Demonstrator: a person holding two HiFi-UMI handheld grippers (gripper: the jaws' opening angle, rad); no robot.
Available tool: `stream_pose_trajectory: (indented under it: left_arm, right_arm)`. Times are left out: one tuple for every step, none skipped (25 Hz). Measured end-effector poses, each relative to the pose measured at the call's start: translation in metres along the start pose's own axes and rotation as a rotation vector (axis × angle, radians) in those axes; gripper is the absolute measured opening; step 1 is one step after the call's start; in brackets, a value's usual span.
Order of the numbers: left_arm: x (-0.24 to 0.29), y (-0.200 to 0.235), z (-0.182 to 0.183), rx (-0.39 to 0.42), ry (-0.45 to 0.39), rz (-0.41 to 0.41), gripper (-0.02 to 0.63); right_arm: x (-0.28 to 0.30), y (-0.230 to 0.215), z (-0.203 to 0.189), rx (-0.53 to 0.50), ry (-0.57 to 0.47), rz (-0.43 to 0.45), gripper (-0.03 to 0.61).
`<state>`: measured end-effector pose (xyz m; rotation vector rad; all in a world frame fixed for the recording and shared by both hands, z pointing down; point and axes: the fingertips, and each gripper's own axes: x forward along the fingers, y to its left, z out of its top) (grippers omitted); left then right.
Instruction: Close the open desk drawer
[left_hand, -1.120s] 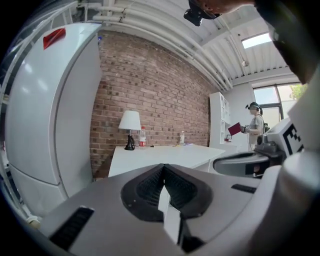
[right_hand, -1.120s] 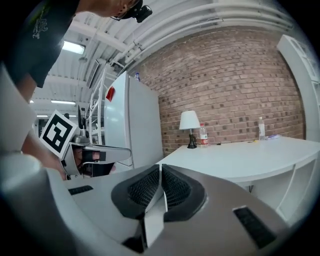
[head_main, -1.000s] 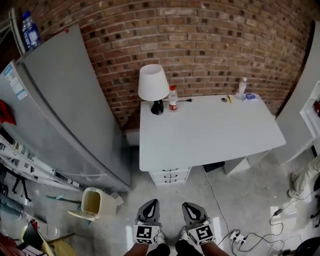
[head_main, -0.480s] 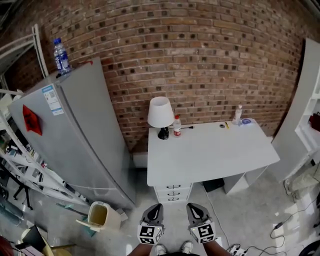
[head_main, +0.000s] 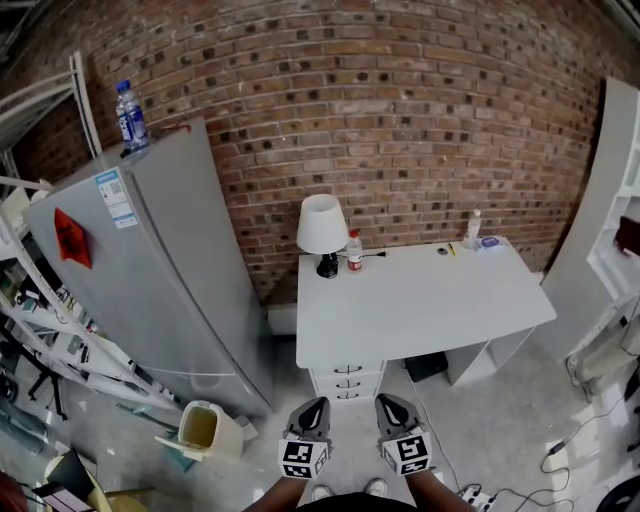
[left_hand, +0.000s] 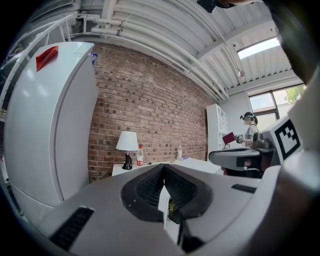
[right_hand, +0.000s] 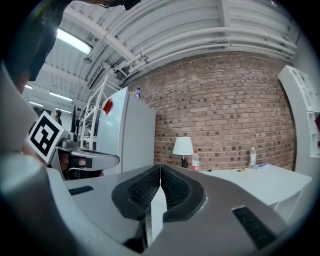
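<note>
**Fig. Stance before the drawer stack, both grippers raised and level.**

The desk stands against the brick wall. Its drawer stack hangs under the desk's front-left corner, below the end that carries the lamp and a bottle. Three fronts with dark handles can be made out. Which of them stands proud of the desk is too small to tell from the head view.

Each front's long axis runs along the desk's front edge, so a closing push would go toward the wall, across that axis.

The left gripper and the right gripper sit side by side on the near side of the desk. Both point toward it, and the stack lies ahead, between their two lines. Neither is clearly the nearer, and neither touches the desk or a drawer.

In the left gripper view the ribbed pads meet at the tip, pressed together on nothing. In the right gripper view the jaws likewise stand closed and empty, with the desk top ahead and to the right (the drawers themselves fall below both gripper views).

A closed tip would probably serve as a pusher against the front.
</note>
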<state>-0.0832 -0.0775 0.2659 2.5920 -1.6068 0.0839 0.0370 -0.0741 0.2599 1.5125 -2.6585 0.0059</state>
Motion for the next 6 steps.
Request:
stream_pose_trajectory:
  left_arm:
    - [-0.0003, -0.0003, 0.0004, 0.002, -0.001, -0.001, 0.008]
    - [-0.0012, -0.0008, 0.0010, 0.002, -0.004, 0.000, 0.008]
    - [-0.0024, -0.0014, 0.0014, 0.001, -0.008, 0.001, 0.008]
    - [-0.0036, -0.0021, 0.0015, 0.002, -0.010, 0.003, 0.008]
    - [-0.0046, -0.0028, 0.0013, 0.003, -0.011, 0.006, 0.008]
    - [-0.0056, -0.0036, 0.0010, 0.005, -0.012, 0.008, 0.008]
  right_arm:
    - [-0.0004, 0.0002, -0.0004, 0.005, 0.002, -0.001, 0.029]
    - [-0.0009, 0.0003, -0.0009, 0.009, 0.004, -0.002, 0.029]
    - [-0.0015, 0.0005, -0.0014, 0.012, 0.006, -0.003, 0.029]
    - [-0.0019, 0.0005, -0.0017, 0.015, 0.007, -0.005, 0.029]
    - [-0.0023, 0.0004, -0.0021, 0.018, 0.007, -0.007, 0.029]
    - [-0.0026, 0.0002, -0.0024, 0.021, 0.008, -0.009, 0.029]
